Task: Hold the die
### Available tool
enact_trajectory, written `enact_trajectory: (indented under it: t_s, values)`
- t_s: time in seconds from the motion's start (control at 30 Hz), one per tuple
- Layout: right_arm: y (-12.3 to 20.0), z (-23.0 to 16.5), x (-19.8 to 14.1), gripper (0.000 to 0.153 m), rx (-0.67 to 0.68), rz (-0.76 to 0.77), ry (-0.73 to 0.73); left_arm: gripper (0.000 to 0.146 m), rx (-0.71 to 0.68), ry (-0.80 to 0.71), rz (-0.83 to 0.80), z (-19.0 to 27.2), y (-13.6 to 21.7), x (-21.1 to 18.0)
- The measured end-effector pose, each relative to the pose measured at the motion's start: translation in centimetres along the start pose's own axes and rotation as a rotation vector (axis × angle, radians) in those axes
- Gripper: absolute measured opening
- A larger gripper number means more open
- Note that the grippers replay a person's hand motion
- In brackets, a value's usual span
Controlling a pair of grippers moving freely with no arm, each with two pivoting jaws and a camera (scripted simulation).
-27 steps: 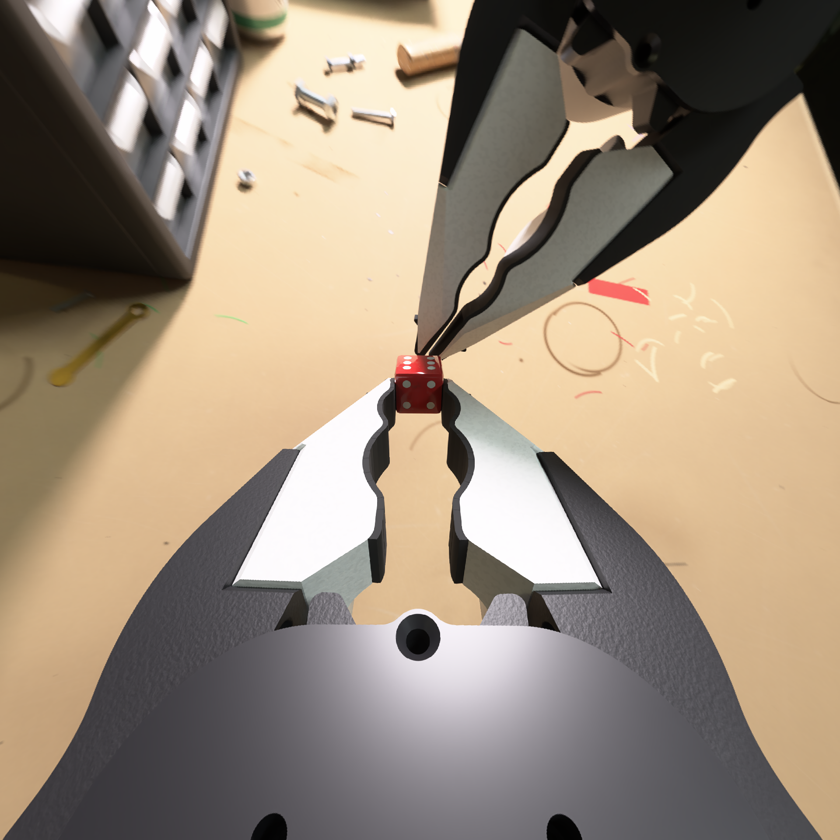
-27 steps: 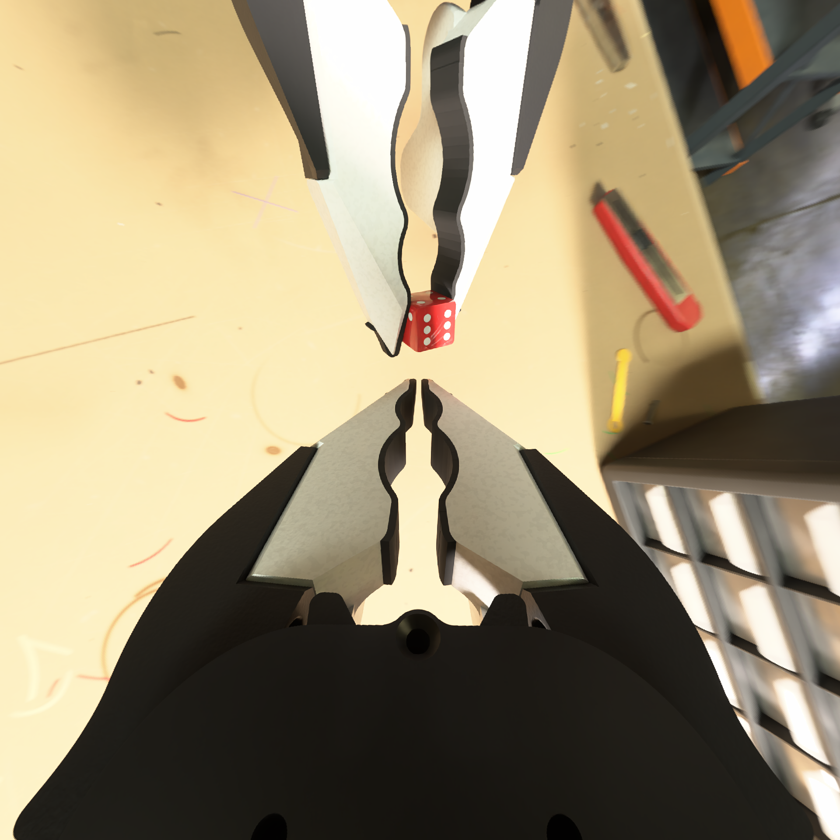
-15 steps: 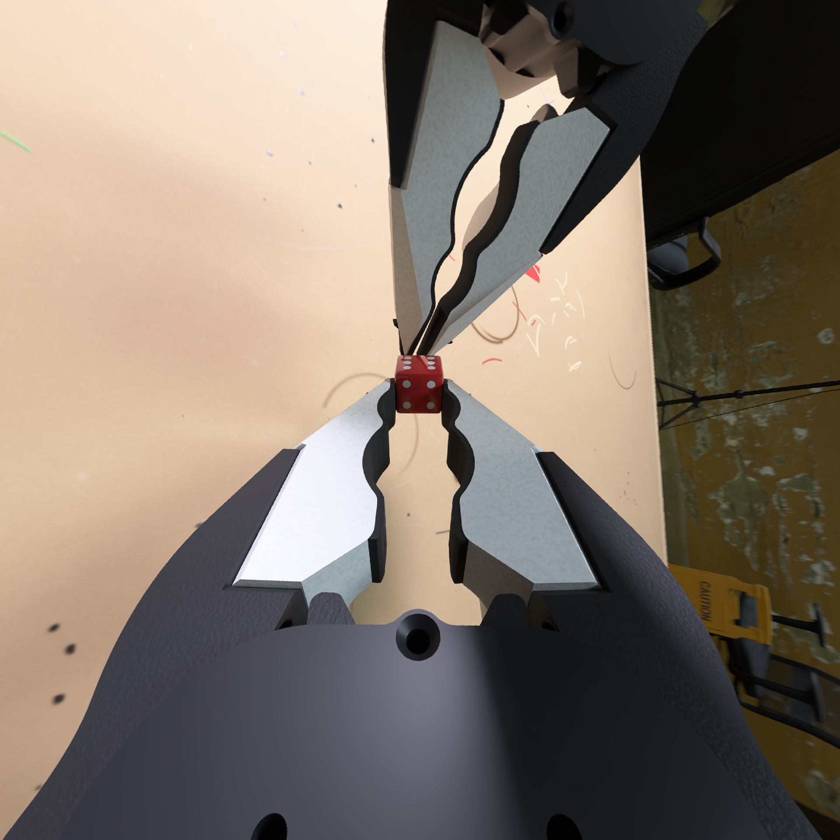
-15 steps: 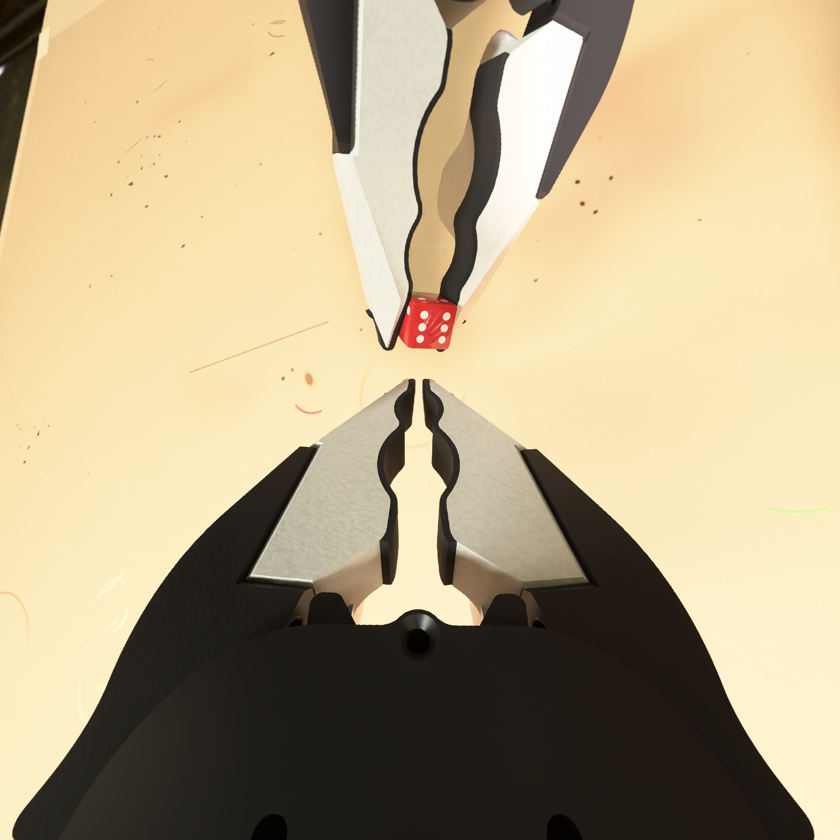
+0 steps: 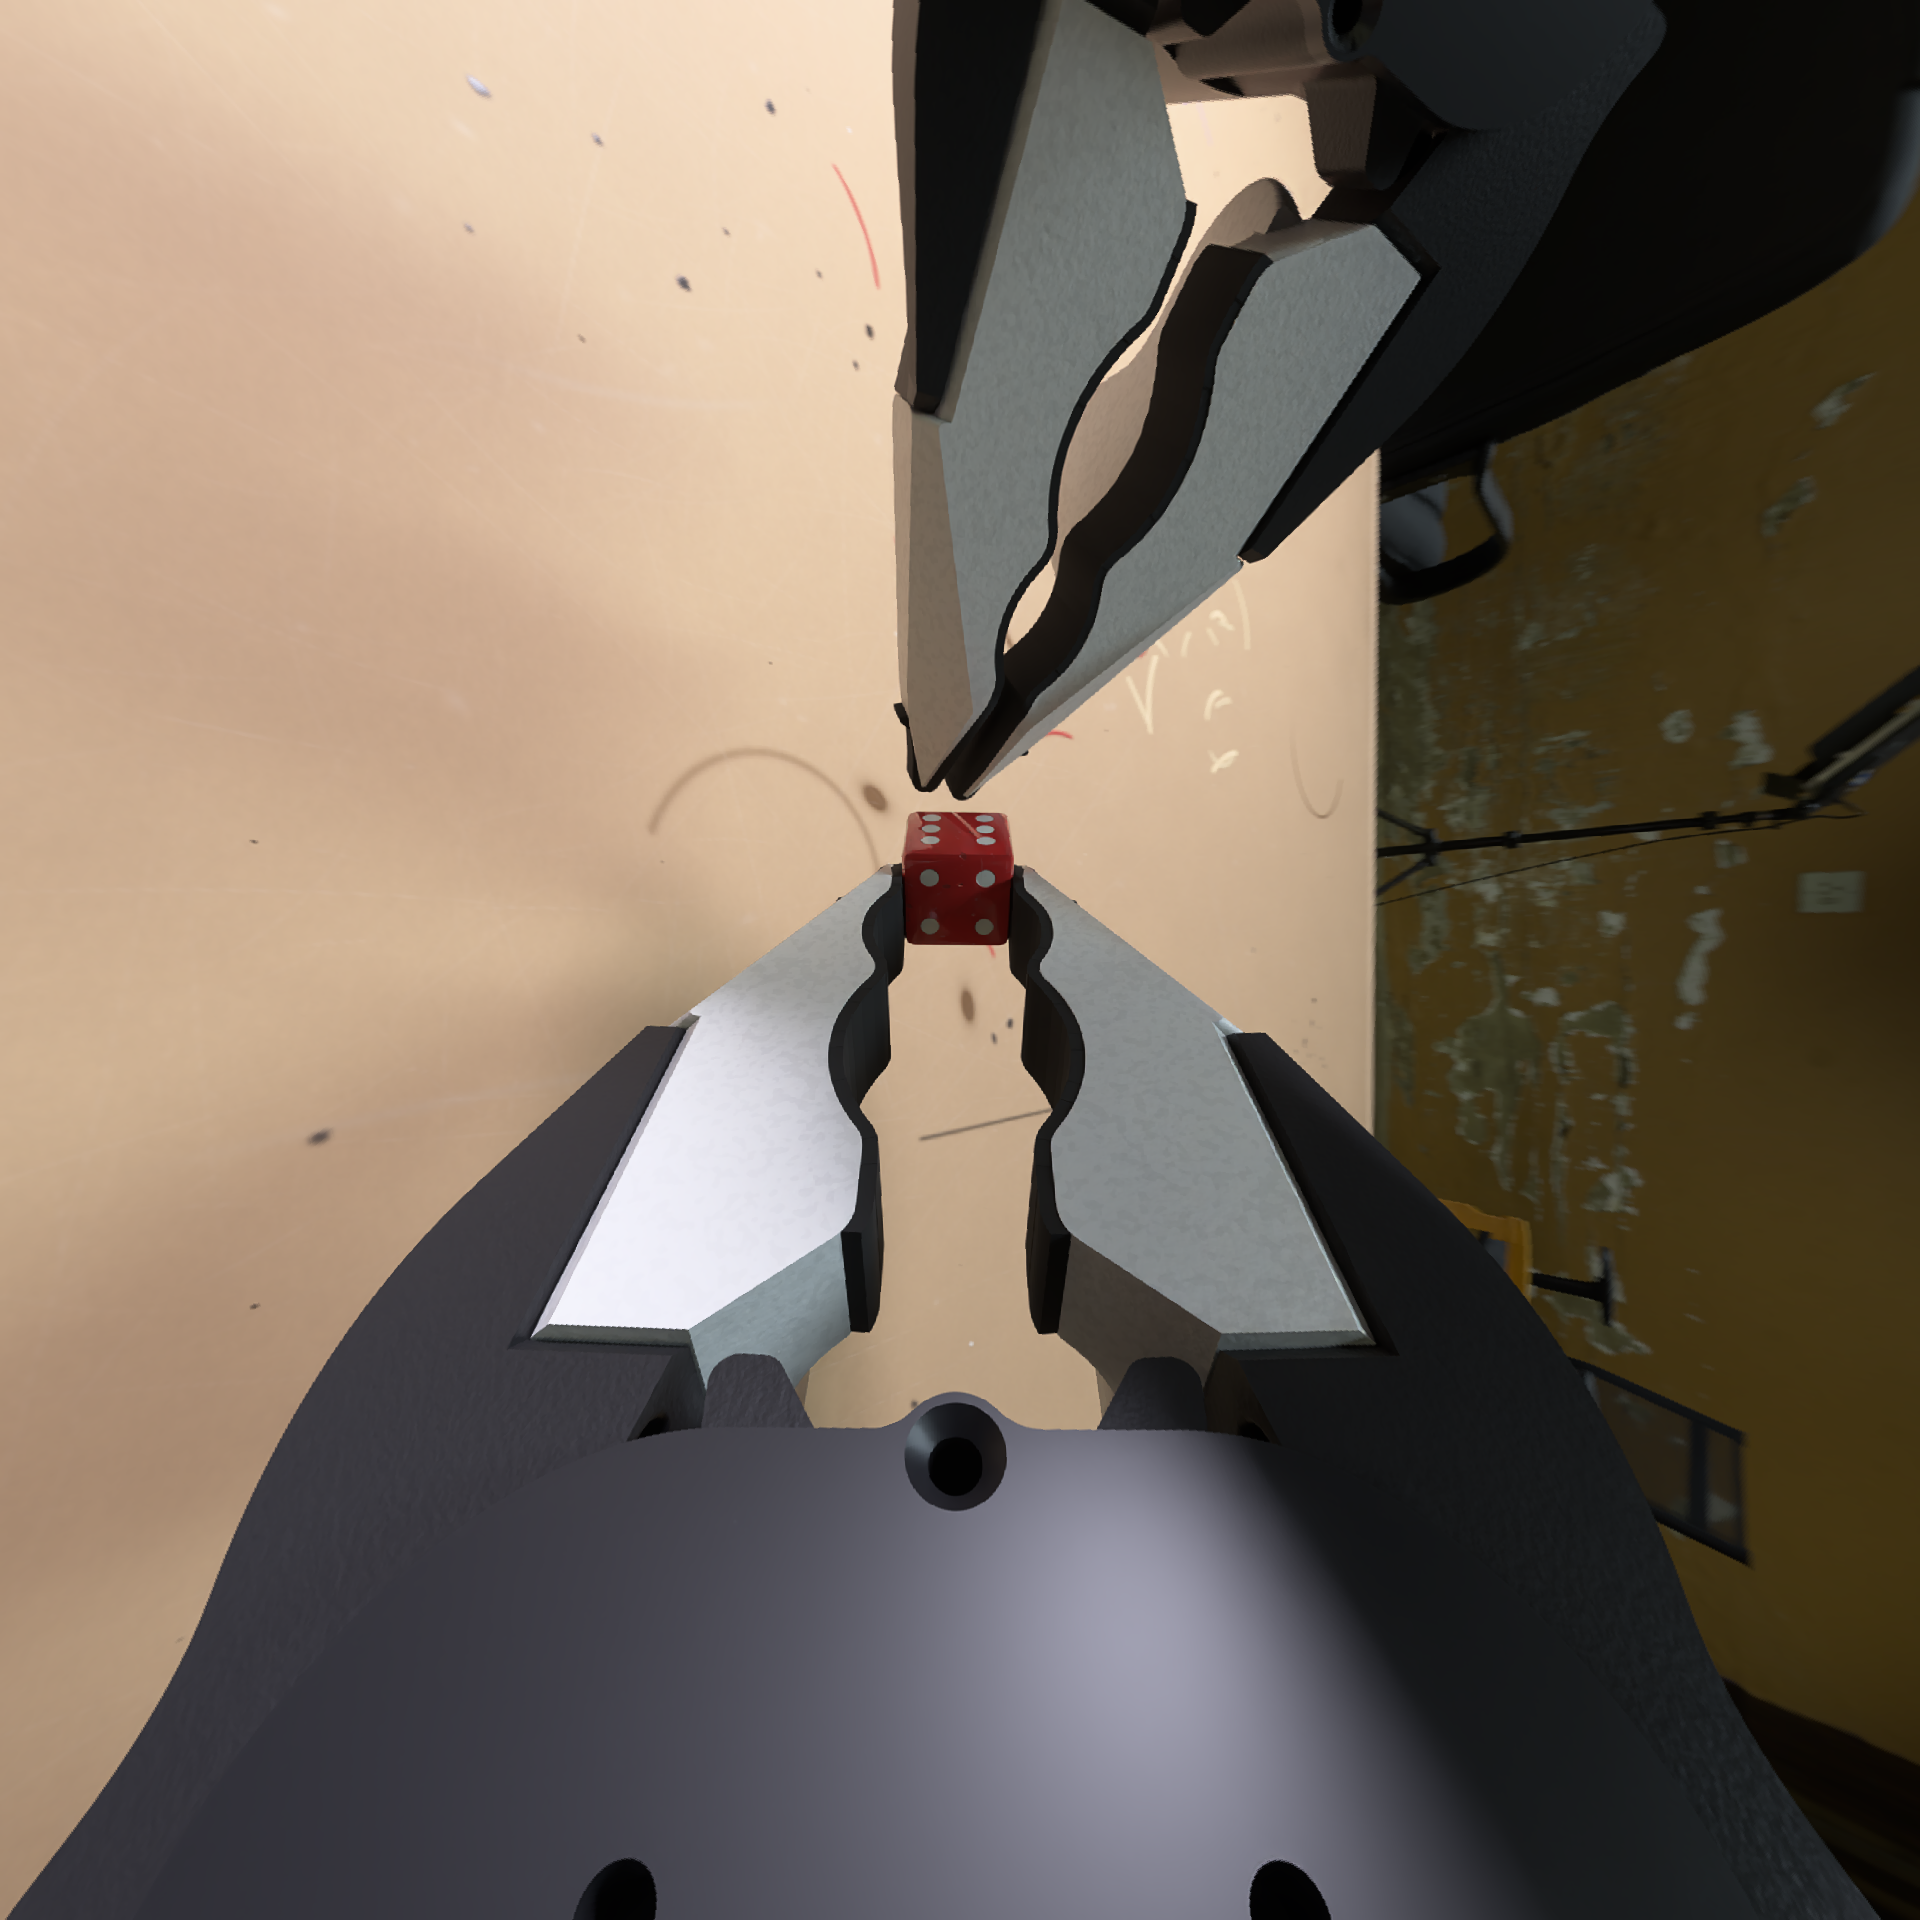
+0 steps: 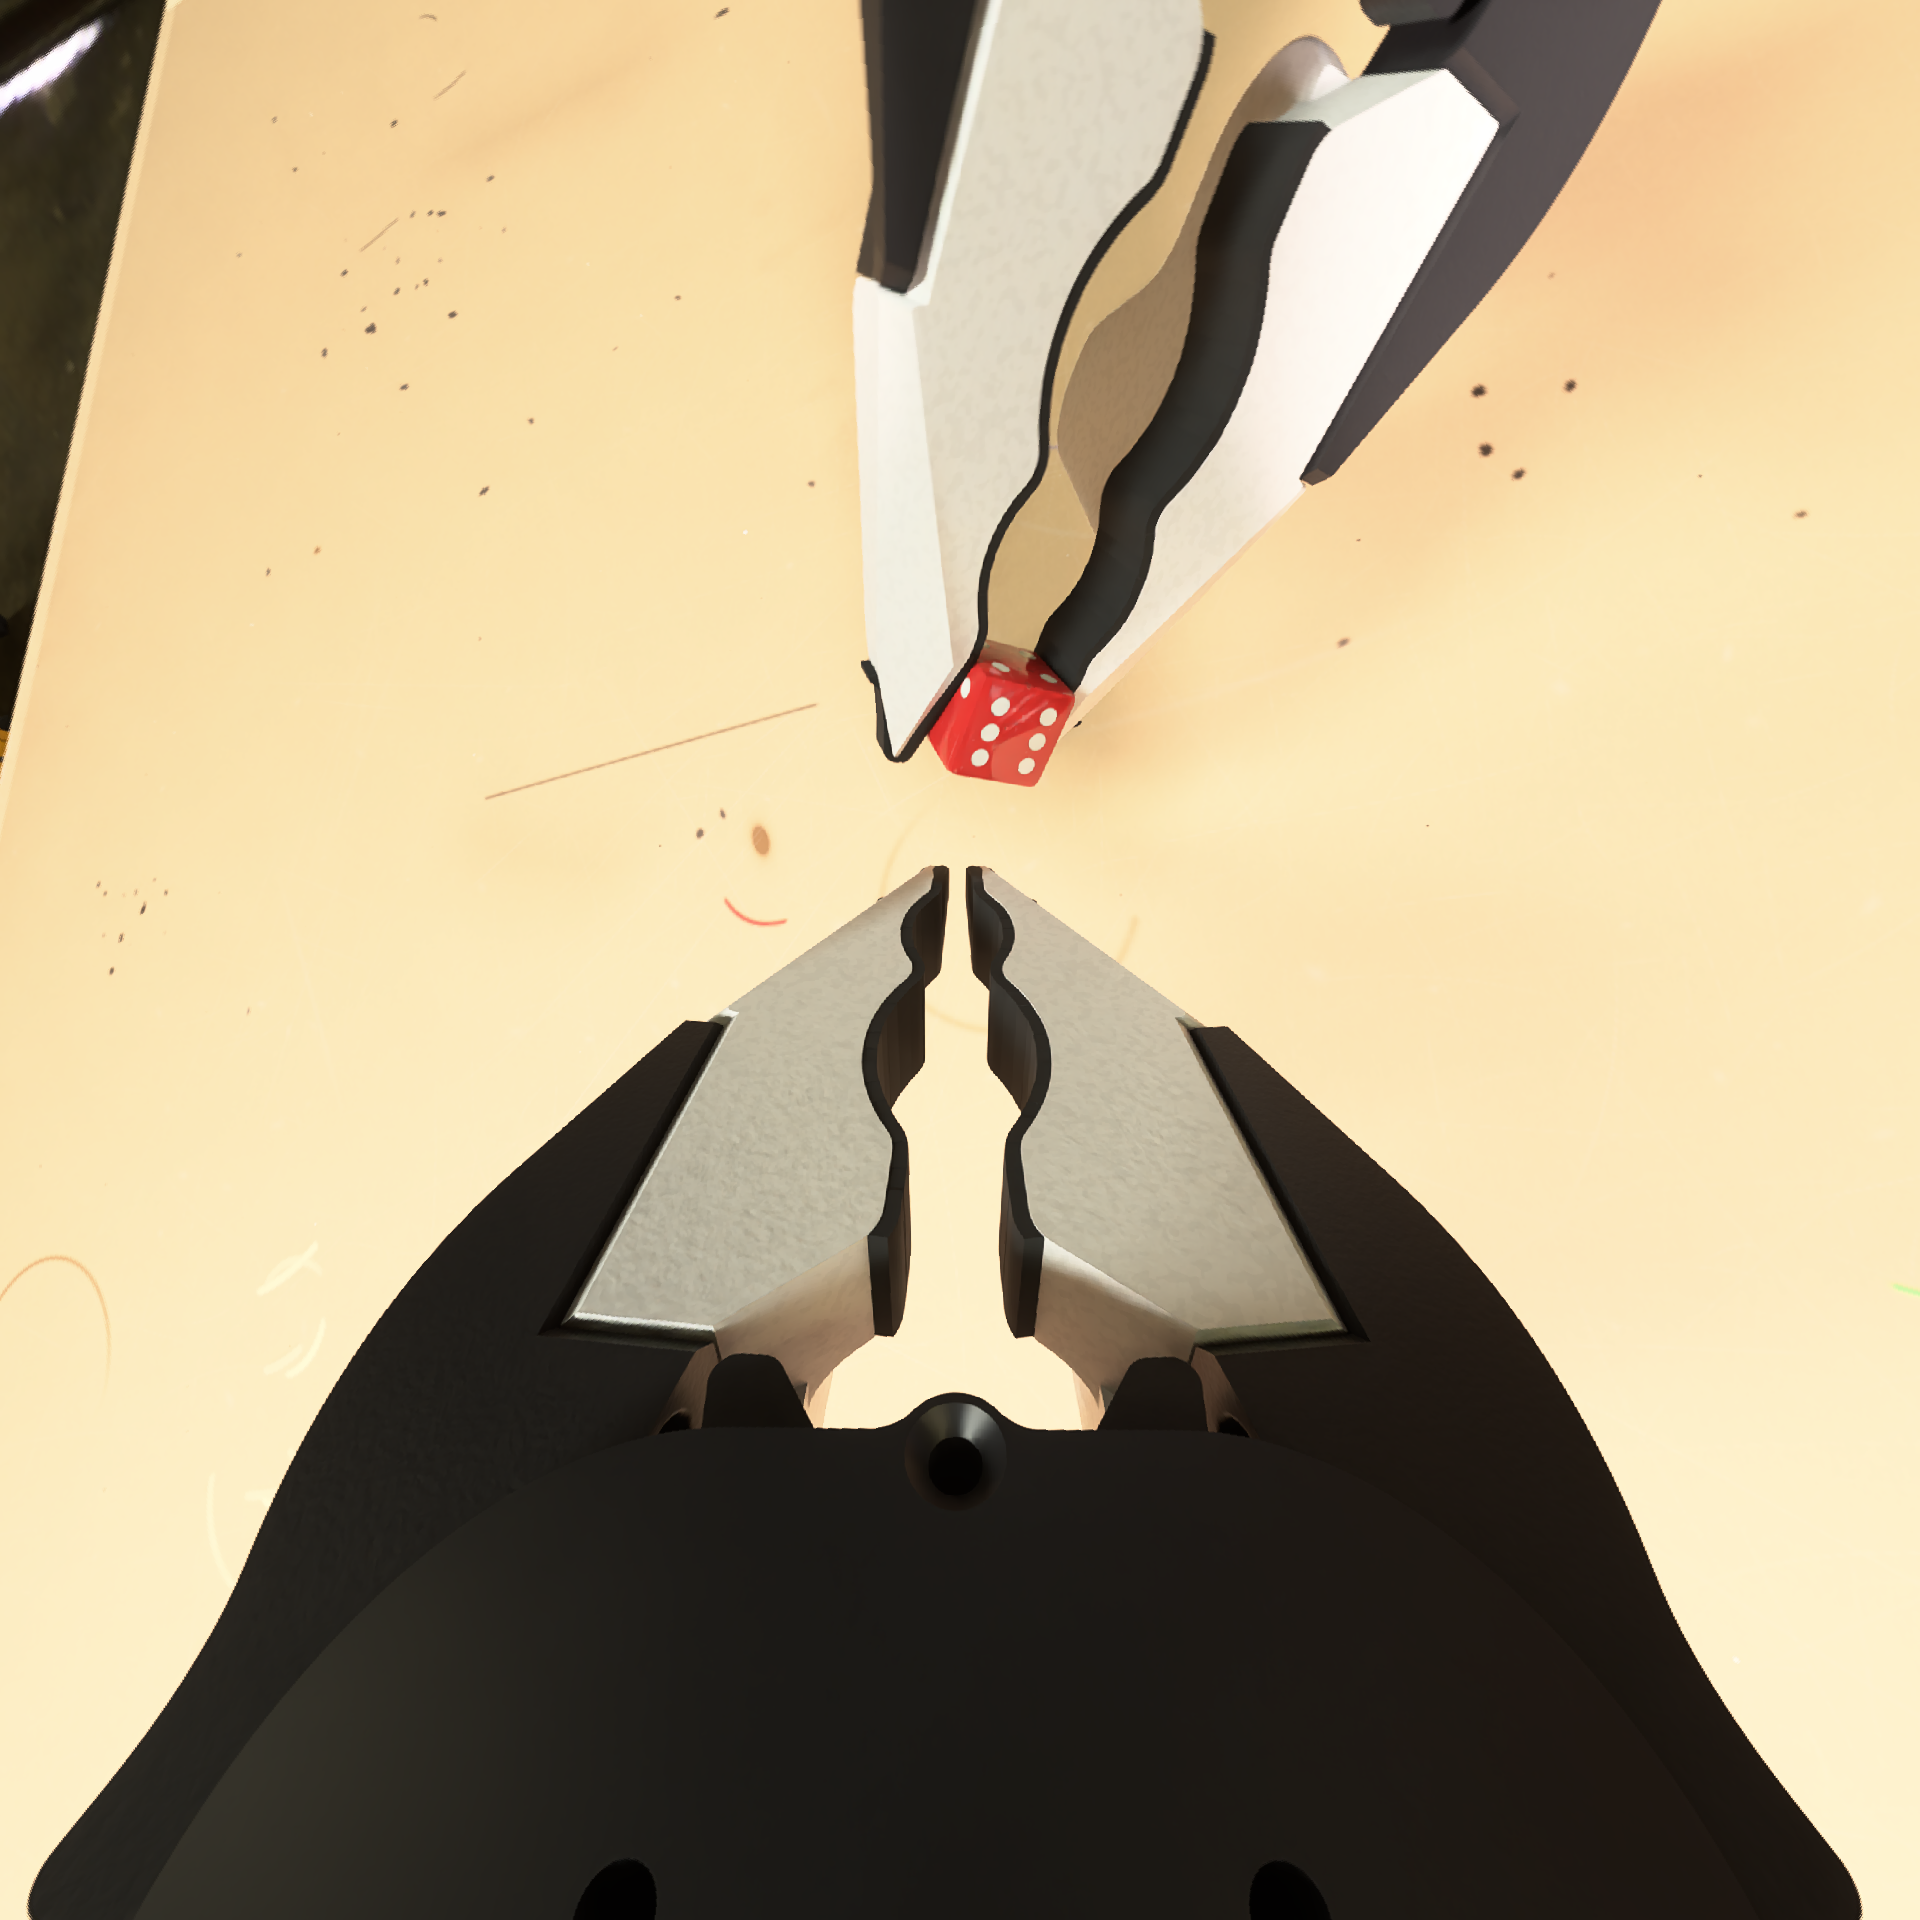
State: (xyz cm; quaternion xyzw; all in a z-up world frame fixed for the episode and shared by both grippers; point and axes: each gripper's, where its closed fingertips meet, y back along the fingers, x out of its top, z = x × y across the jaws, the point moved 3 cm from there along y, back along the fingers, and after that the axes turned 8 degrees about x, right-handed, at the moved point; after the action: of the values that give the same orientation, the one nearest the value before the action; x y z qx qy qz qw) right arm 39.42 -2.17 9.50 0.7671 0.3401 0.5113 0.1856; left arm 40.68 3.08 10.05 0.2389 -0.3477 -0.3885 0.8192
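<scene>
Pale tan surface (image 5: 416,623), scuffed and speckled, beneath two hand-held grippers.
Left hand-held gripper (image 5: 956,883), grey-bodied with wavy-edged pale fingers, is closed tip-to-tip on the glossy red white-pipped die (image 5: 957,879), clear of the surface. Right hand-held gripper (image 6: 957,873), black-bodied, holds nothing, fingertips almost together with a narrow slit, just beyond the die.
</scene>
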Motion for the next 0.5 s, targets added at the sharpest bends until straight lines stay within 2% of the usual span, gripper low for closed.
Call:
enact_trajectory:
  t_s: [0.07, 0.23, 0.33, 0.5]
  values:
    - [0.1, -0.1, 0.1, 0.003, 0.000, 0.003, 0.009, 0.019, -0.041, 0.018, 0.005, 0.1, 0.2, 0.0]
    - [0.4, 0.0, 0.2, 0.003, -0.047, -0.006, 0.025, 0.019, -0.040, 0.029, 0.025, -0.1, 0.6, 0.2]
    - [0.9, -0.3, 0.9, 0.003, 0.000, 0.080, 0.032, 0.019, -0.077, 0.025, 0.059, 0.3, 0.8, 0.6]
    - [1.5, -0.2, 0.8, 0.003, 0.013, 0.108, -0.022, 0.019, -0.086, 0.040, 0.080, 0.2, 1.0, 0.8]
